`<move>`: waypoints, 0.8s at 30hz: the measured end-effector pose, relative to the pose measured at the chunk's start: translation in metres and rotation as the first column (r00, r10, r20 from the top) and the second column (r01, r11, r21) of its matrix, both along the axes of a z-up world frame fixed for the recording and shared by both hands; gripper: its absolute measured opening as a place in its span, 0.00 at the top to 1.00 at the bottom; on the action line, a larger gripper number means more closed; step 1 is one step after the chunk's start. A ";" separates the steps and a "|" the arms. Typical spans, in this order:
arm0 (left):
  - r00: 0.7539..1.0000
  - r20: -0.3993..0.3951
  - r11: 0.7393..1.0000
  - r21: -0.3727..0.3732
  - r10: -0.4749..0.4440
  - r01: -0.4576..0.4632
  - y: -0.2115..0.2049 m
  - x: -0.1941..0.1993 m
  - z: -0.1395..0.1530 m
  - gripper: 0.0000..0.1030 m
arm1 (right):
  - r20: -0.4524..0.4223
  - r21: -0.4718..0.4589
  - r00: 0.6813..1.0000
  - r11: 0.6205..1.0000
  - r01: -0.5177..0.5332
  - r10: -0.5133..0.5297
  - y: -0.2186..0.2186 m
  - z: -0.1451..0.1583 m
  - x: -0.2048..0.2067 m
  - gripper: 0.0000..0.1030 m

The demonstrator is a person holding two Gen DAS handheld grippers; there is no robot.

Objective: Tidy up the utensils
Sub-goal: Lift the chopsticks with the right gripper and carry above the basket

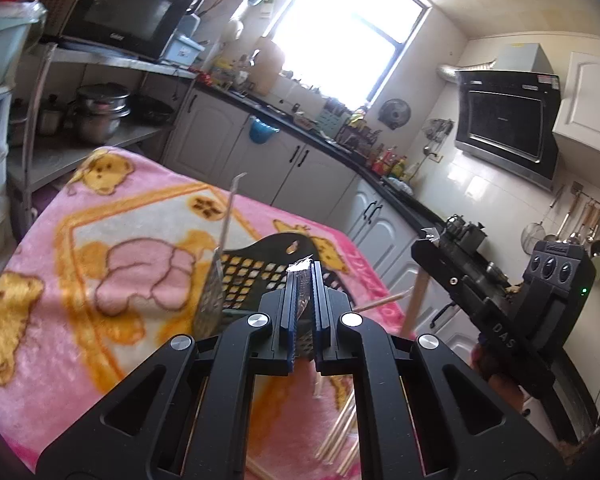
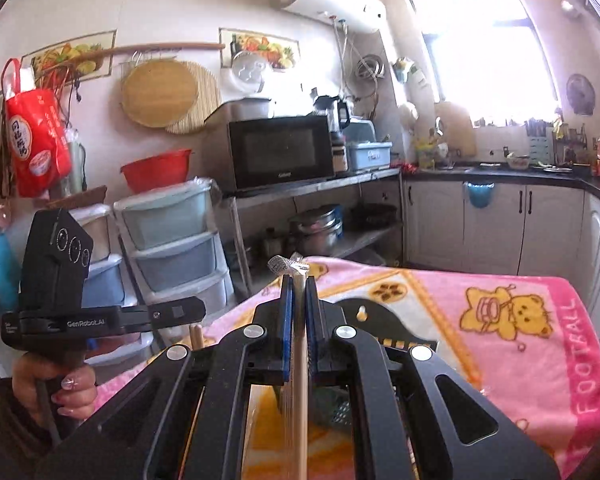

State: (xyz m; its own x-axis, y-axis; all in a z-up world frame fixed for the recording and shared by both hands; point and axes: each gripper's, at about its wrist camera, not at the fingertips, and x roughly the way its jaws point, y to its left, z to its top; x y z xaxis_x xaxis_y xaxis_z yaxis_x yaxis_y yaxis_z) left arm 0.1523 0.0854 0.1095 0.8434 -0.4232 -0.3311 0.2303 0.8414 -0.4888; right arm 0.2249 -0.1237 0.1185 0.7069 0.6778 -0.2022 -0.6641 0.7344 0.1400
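A clear wrapper (image 1: pixel 302 280) is pinched in the closed left gripper (image 1: pixel 304 276), a wooden-handled utensil (image 2: pixel 299 360) in the right gripper (image 2: pixel 298 276). Both are judged mid-carry; lowering into the black basket (image 1: pixel 268 260) is called for next

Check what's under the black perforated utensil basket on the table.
The black perforated basket sits on a pink bear-print blanket covering the table. Orange pattern shows through its holes. The tabletop itself is hidden by the blanket, and the left gripper blocks the basket's near edge.
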 end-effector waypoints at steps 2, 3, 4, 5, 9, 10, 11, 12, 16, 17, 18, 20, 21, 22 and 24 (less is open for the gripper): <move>1.000 0.015 1.000 -0.001 -0.010 0.010 -0.003 0.001 0.008 0.97 | 0.014 0.008 1.000 1.000 0.014 -0.014 -0.003 0.004 -0.002 0.94; 1.000 0.024 1.000 0.000 -0.014 0.014 -0.004 0.001 0.011 0.97 | 0.021 0.011 1.000 1.000 0.017 -0.017 -0.004 0.006 -0.003 0.94; 0.999 0.036 1.000 0.001 -0.019 0.019 -0.005 0.002 0.016 0.97 | 0.029 0.015 0.999 1.000 0.021 -0.021 -0.005 0.008 -0.004 0.94; 0.999 0.047 1.000 0.003 -0.023 0.023 -0.007 0.003 0.021 0.97 | 0.038 0.021 0.999 0.999 0.029 -0.030 -0.006 0.011 -0.005 0.94; 0.995 0.089 0.999 0.013 -0.037 0.036 -0.013 0.003 0.038 0.97 | 0.062 0.041 0.997 0.998 0.038 -0.041 -0.011 0.021 -0.008 0.94; 0.994 0.101 0.999 0.017 -0.044 0.043 -0.015 0.004 0.043 0.97 | 0.066 0.046 0.997 0.998 0.038 -0.041 -0.013 0.022 -0.009 0.94; 0.992 0.113 0.999 0.019 -0.049 0.047 -0.017 0.004 0.047 0.97 | 0.071 0.049 0.996 0.998 0.042 -0.045 -0.014 0.024 -0.010 0.94; 0.991 0.120 0.999 0.021 -0.051 0.048 -0.017 0.004 0.051 0.97 | 0.078 0.051 0.996 0.998 0.047 -0.051 -0.015 0.026 -0.011 0.94; 0.986 0.158 0.998 0.034 -0.060 0.055 -0.024 0.007 0.064 0.97 | 0.091 0.056 0.994 0.997 0.062 -0.067 -0.020 0.032 -0.015 0.94; 0.985 0.165 0.998 0.037 -0.060 0.054 -0.026 0.009 0.067 0.97 | 0.091 0.060 0.994 0.996 0.061 -0.067 -0.022 0.033 -0.015 0.94; 0.983 0.173 0.998 0.040 -0.062 0.056 -0.027 0.011 0.071 0.97 | 0.093 0.062 0.993 0.996 0.064 -0.069 -0.023 0.035 -0.015 0.94; 0.981 0.185 0.998 0.045 -0.062 0.054 -0.028 0.013 0.077 0.97 | 0.101 0.063 0.992 0.996 0.067 -0.073 -0.025 0.037 -0.016 0.94; 0.979 0.192 0.997 0.047 -0.062 0.054 -0.029 0.014 0.080 0.97 | 0.107 0.063 0.991 0.995 0.072 -0.078 -0.026 0.039 -0.016 0.94; 0.978 0.201 0.998 0.048 -0.060 0.052 -0.029 0.016 0.084 0.97 | 0.111 0.066 0.990 0.995 0.075 -0.082 -0.027 0.041 -0.016 0.94; 0.975 0.215 0.998 0.048 -0.058 0.049 -0.030 0.018 0.091 0.97 | 0.117 0.070 0.989 0.994 0.079 -0.087 -0.029 0.044 -0.016 0.94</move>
State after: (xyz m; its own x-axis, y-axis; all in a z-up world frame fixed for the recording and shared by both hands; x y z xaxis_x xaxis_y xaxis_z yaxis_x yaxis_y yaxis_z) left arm 0.1704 0.0559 0.2003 0.8733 -0.4594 -0.1620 0.3720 0.8437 -0.3871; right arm 0.2093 -0.1525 0.1623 0.7777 0.6247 -0.0703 -0.6161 0.7796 0.1126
